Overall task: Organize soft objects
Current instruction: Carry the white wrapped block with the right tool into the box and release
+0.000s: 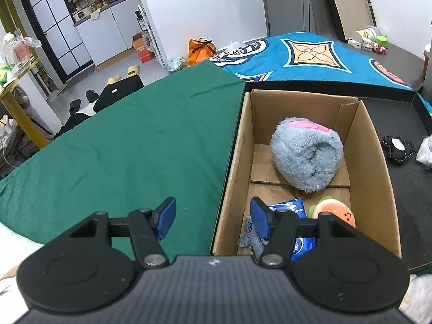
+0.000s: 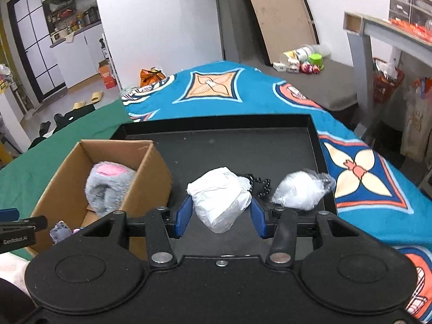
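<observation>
I take the cardboard box (image 1: 305, 172) as my landmark. My left gripper (image 1: 213, 220) hangs over the box's left wall near its near end, jaws spread wide and holding nothing; one blue pad (image 1: 166, 217) sits outside the box above the green cloth (image 1: 135, 140), the other inside it. In the box I see a grey furry plush (image 1: 306, 155) toward the far end, and at the near end a blue packet (image 1: 290, 208), an orange round toy (image 1: 336, 212) and a small grey knitted piece (image 1: 249, 236).

To the right of the box, on the black tray (image 2: 270, 145), my right gripper (image 2: 220, 216) is also wide open, its pads on either side of a white bundle (image 2: 221, 198); I cannot tell whether they touch it. Further right of the box lie a black beaded item (image 2: 260, 185) behind the bundle and a clear plastic wad (image 2: 299, 190).
</observation>
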`<state>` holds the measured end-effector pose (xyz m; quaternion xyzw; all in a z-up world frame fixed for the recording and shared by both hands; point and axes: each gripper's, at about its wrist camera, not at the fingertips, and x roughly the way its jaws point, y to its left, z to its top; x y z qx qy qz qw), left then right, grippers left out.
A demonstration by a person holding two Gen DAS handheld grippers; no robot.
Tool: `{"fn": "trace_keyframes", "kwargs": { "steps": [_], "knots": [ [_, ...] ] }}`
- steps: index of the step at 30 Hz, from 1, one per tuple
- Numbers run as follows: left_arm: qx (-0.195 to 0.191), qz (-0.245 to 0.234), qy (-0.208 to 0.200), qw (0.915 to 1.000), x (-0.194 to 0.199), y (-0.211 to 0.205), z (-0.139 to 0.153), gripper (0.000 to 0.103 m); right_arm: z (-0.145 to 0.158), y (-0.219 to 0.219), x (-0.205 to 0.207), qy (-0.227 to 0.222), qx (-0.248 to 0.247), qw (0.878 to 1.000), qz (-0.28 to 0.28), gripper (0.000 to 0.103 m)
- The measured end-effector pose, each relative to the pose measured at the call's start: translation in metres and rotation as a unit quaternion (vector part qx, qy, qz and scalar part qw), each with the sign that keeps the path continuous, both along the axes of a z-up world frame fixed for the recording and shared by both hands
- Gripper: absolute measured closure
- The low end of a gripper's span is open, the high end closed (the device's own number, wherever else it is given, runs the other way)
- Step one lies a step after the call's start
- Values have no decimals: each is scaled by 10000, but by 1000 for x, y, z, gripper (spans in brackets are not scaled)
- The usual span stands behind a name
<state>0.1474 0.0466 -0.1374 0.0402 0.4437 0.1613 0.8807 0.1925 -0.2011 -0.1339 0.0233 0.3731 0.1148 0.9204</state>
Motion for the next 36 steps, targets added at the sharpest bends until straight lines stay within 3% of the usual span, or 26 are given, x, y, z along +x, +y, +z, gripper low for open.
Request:
{"fn": "trace_keyframes", "kwargs": {
  "steps": [19, 32, 36],
  "knots": [
    [-592, -68, -76, 9982, -3, 15, -3, 54, 30, 50, -14, -282, -58, 9973, 670, 57],
    [-1191, -53, 69, 9928, 0, 32, -17, 91, 29, 94, -17, -351, -289, 9935, 1048, 56],
    [-1342, -45, 14, 9909, -3, 35, -16, 93, 28, 103, -15, -337, -244, 9926, 1138, 50]
  ]
}}
